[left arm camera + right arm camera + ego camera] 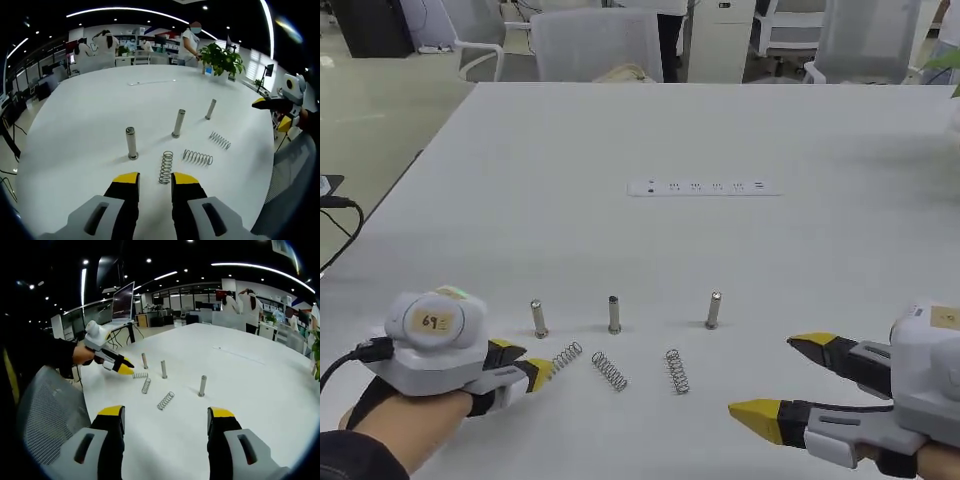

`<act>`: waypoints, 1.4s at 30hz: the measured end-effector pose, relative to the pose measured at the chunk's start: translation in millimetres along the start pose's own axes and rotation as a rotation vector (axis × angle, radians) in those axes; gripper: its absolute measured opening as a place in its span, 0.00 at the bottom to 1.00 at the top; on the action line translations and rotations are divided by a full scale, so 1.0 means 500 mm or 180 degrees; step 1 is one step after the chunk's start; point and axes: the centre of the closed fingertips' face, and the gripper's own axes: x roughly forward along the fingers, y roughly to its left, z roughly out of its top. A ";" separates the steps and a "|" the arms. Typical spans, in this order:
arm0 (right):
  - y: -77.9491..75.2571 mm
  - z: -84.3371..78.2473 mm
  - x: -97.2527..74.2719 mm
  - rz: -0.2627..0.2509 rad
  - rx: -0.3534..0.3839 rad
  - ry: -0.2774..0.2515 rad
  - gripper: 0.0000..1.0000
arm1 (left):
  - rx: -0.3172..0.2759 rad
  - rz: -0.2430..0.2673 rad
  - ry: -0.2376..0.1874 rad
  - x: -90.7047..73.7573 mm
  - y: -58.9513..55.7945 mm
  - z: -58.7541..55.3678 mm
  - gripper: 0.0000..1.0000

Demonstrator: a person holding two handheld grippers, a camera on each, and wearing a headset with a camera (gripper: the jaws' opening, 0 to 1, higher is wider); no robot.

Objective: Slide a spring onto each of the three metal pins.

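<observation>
Hovering L tongs (532, 362) just beside left spring (566, 355); R tongs (761, 375) agape, well clear.

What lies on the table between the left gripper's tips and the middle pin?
In the left gripper view, one spring lies just ahead of the left gripper, roughly in line with the middle pin.

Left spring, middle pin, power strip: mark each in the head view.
Left spring (566, 355), head view, mid-coil.
Middle pin (614, 314), head view, mid-shaft.
Power strip (704, 187), head view, centre of its top.
</observation>
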 end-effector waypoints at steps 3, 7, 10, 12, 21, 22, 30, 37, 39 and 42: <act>0.001 -0.001 0.000 0.0003 -0.0001 0.0009 0.66 | 0.0057 -0.0032 0.0024 0.006 -0.009 -0.003 0.18; 0.000 0.000 0.000 -0.0001 0.0007 0.0002 0.66 | 0.0130 -0.0060 0.0040 0.011 -0.016 -0.003 0.17; -0.001 -0.001 0.000 -0.0004 0.0007 0.0008 0.66 | 0.0161 -0.0080 0.0039 0.014 -0.020 -0.001 0.17; -0.002 -0.001 0.001 -0.0003 0.0006 0.0007 0.66 | 0.0195 -0.0087 0.0055 0.019 -0.021 -0.004 0.16; -0.003 -0.001 0.001 -0.0005 0.0010 0.0014 0.66 | 0.0242 -0.0090 0.0080 0.029 -0.020 -0.010 0.14; -0.002 -0.001 0.001 -0.0001 0.0014 0.0014 0.66 | 0.0244 -0.0091 0.0074 0.029 -0.020 -0.010 0.14; -0.001 -0.003 0.002 -0.0007 0.0017 0.0022 0.66 | 0.0284 -0.0111 0.0112 0.035 -0.024 -0.017 0.12; -0.001 -0.004 0.002 -0.0006 0.0016 0.0023 0.66 | 0.0316 -0.0111 0.0113 0.038 -0.024 -0.019 0.09; -0.001 -0.005 0.002 -0.0007 0.0009 0.0029 0.66 | 0.0351 -0.0116 0.0116 0.038 -0.026 -0.020 0.08; -0.001 -0.005 0.002 -0.0009 0.0010 0.0027 0.66 | 0.0401 -0.0121 0.0111 0.037 -0.029 -0.020 0.06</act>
